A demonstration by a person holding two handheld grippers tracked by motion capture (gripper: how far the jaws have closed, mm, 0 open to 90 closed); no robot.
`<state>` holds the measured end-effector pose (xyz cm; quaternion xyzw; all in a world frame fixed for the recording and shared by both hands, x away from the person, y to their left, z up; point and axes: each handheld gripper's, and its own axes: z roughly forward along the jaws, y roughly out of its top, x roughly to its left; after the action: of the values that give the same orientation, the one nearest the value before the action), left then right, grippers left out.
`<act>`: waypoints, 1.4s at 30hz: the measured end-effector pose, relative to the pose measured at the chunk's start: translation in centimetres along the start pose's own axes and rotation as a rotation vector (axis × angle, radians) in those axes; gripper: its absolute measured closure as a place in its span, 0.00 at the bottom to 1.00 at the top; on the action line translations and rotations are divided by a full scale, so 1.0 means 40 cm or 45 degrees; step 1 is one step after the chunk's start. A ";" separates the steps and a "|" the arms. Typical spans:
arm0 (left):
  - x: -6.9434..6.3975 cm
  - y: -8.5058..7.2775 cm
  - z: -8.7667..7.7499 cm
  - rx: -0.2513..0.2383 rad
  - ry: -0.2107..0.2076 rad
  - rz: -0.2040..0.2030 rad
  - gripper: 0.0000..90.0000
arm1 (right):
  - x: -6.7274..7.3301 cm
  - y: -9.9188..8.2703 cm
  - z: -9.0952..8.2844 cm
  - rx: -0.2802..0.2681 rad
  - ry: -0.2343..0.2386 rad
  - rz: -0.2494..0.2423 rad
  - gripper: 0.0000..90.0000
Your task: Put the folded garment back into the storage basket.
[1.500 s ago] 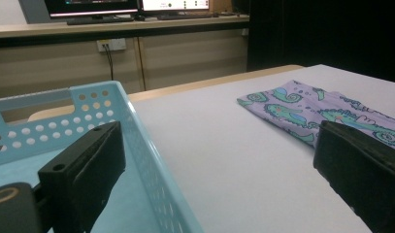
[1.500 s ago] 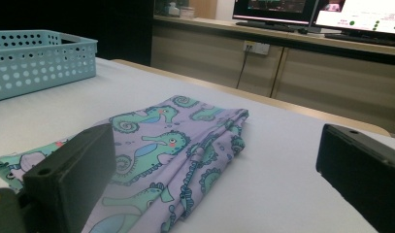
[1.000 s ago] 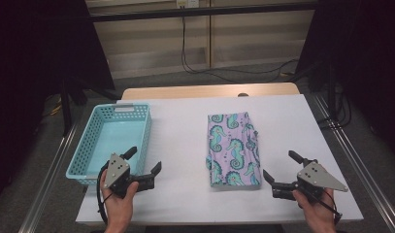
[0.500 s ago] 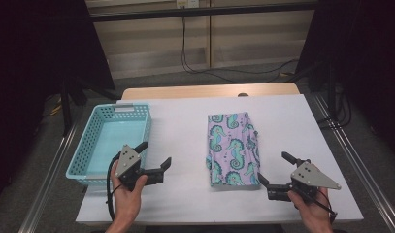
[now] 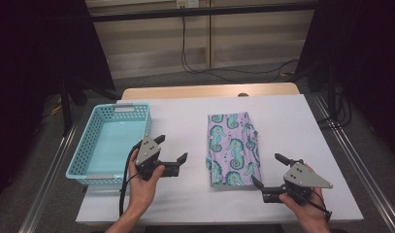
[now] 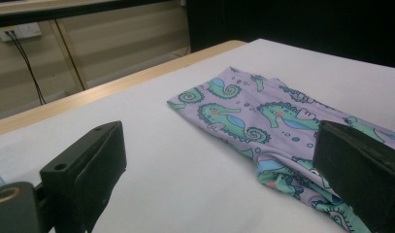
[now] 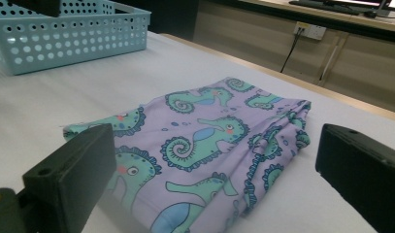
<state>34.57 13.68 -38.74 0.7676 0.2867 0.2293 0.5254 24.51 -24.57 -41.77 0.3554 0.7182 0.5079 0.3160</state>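
Both claws have closed in on the folded seahorse cloth (image 5: 233, 148) lying mid-frame on the tabletop (image 5: 185, 116); left claw (image 5: 172, 151) and right claw (image 5: 270, 170) gape empty. Soft, light, floppy: pinch its near corners.

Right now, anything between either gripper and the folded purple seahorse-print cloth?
Nothing visible. Bare white table separates the left gripper from the folded purple seahorse-print cloth; the right gripper sits open at its near corner.
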 end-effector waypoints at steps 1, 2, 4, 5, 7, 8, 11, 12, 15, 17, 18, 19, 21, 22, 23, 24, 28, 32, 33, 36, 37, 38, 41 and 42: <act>0.000 0.000 0.000 0.000 0.000 0.000 0.06 | 0.001 0.000 0.001 0.002 0.006 -0.006 0.01; -0.004 0.004 0.016 -0.008 -0.016 -0.024 0.06 | 0.004 0.000 0.002 0.004 0.012 -0.004 0.01; -0.008 0.010 0.032 0.021 -0.033 -0.035 0.06 | 0.007 0.000 0.005 0.009 0.032 -0.011 0.01; -0.009 0.013 0.040 0.032 -0.042 -0.032 0.06 | 0.008 0.001 0.006 0.012 0.040 -0.011 0.01; -0.010 0.021 0.053 0.061 -0.047 -0.011 0.06 | 0.011 0.002 0.009 0.024 0.060 -0.023 0.01; -0.010 0.021 0.053 0.061 -0.047 -0.011 0.06 | 0.011 0.002 0.009 0.024 0.060 -0.023 0.01; -0.012 0.031 0.077 0.069 -0.065 0.002 0.06 | 0.017 0.005 0.015 0.045 0.081 -0.006 0.01; -0.015 0.039 0.091 0.082 -0.074 0.006 0.07 | 0.020 0.006 0.020 0.043 0.099 -0.023 0.01; -0.018 0.051 0.116 0.090 -0.095 0.022 0.07 | 0.023 0.006 0.027 0.074 0.122 -0.038 0.01; -0.022 0.058 0.131 0.096 -0.110 0.033 0.07 | 0.027 0.007 0.032 0.100 0.155 -0.019 0.03; -0.022 0.058 0.131 0.096 -0.110 0.033 0.07 | 0.027 0.007 0.032 0.100 0.155 -0.019 0.03; -0.025 0.060 0.139 0.105 -0.123 0.037 0.07 | 0.030 0.009 0.032 0.111 0.170 -0.009 0.04; -0.029 0.063 0.153 0.116 -0.136 0.067 0.07 | 0.033 0.014 0.033 0.132 0.193 0.004 0.04; -0.031 0.065 0.166 0.124 -0.146 0.062 0.07 | 0.033 0.017 0.033 0.139 0.200 0.007 0.03; -0.031 0.065 0.172 0.120 -0.151 0.045 0.07 | 0.034 0.018 0.035 0.144 0.211 0.004 0.03; -0.031 0.065 0.172 0.120 -0.151 0.045 0.06 | 0.034 0.018 0.035 0.144 0.211 0.004 0.03; -0.028 0.065 0.200 0.141 -0.185 0.047 0.06 | 0.038 0.031 0.051 0.215 0.250 -0.037 0.04; -0.017 0.072 0.231 0.153 -0.188 -0.013 0.06 | 0.037 0.040 0.076 0.289 0.299 -0.069 0.05; -0.017 0.072 0.231 0.153 -0.188 -0.013 0.06 | 0.037 0.040 0.076 0.289 0.299 -0.069 0.05; -0.004 0.086 0.254 0.156 -0.160 -0.008 0.06 | 0.034 0.053 0.101 0.362 0.336 -0.095 0.07; -0.004 0.086 0.254 0.156 -0.160 -0.008 0.06 | 0.033 0.056 0.108 0.383 0.356 -0.097 0.08; -0.002 0.089 0.262 0.155 -0.164 -0.015 0.06 | 0.033 0.059 0.115 0.397 0.375 -0.093 0.08; 0.009 0.097 0.292 0.141 -0.139 0.004 0.06 | 0.032 0.067 0.135 0.444 0.428 -0.109 0.08; 0.012 0.098 0.300 0.140 -0.138 -0.003 0.06 | 0.034 0.070 0.141 0.458 0.449 -0.106 0.09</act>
<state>43.56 4.79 -39.15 0.8062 0.2711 0.1706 0.4974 28.89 -19.93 -40.84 0.2820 0.8551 0.4126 0.1383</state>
